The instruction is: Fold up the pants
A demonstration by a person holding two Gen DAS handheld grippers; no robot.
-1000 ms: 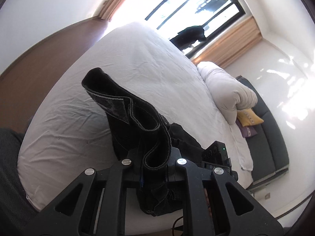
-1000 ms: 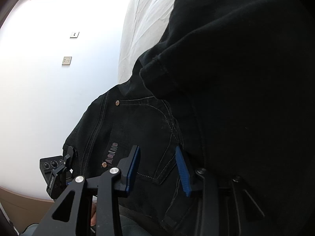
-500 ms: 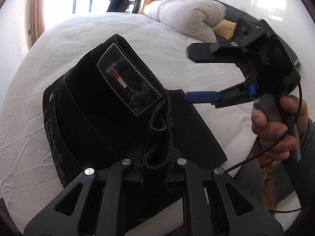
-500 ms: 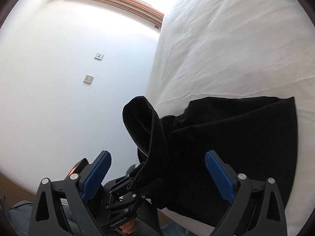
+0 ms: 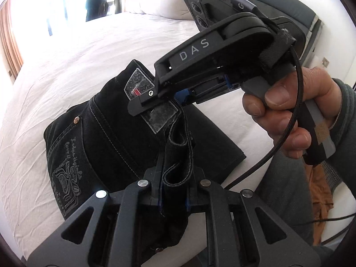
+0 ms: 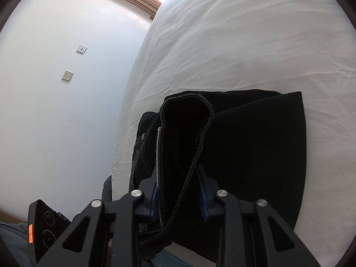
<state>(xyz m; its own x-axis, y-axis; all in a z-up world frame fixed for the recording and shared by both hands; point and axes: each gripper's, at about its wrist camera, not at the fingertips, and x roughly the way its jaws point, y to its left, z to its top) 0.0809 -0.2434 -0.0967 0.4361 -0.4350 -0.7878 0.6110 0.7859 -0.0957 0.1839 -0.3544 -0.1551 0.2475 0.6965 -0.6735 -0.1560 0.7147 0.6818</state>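
Left wrist view first: the black denim pants (image 5: 106,138) lie partly folded near the edge of the white-sheeted bed (image 5: 73,51), waistband lifted off the sheet. A grey patch on the waistband carries a small red mark, but the right gripper (image 5: 153,103) covers most of it, so I can't read it. Pale stitched lettering and a winged figure run down the back pocket, too distorted to make out. The right gripper's housing reads "DAS" in pale letters. The left gripper (image 5: 173,198) is clamped tight on a loop of waistband, its lower body cut off by the frame. From the right wrist view, the right gripper's jaws are closing with the standing waistband fold (image 6: 182,146) between the blue pads (image 6: 203,200); the left one seems to touch it. The person's right hand (image 5: 287,115) wraps the grey handle, a black cable looping past the knuckles. The gripper angles down toward the bed.
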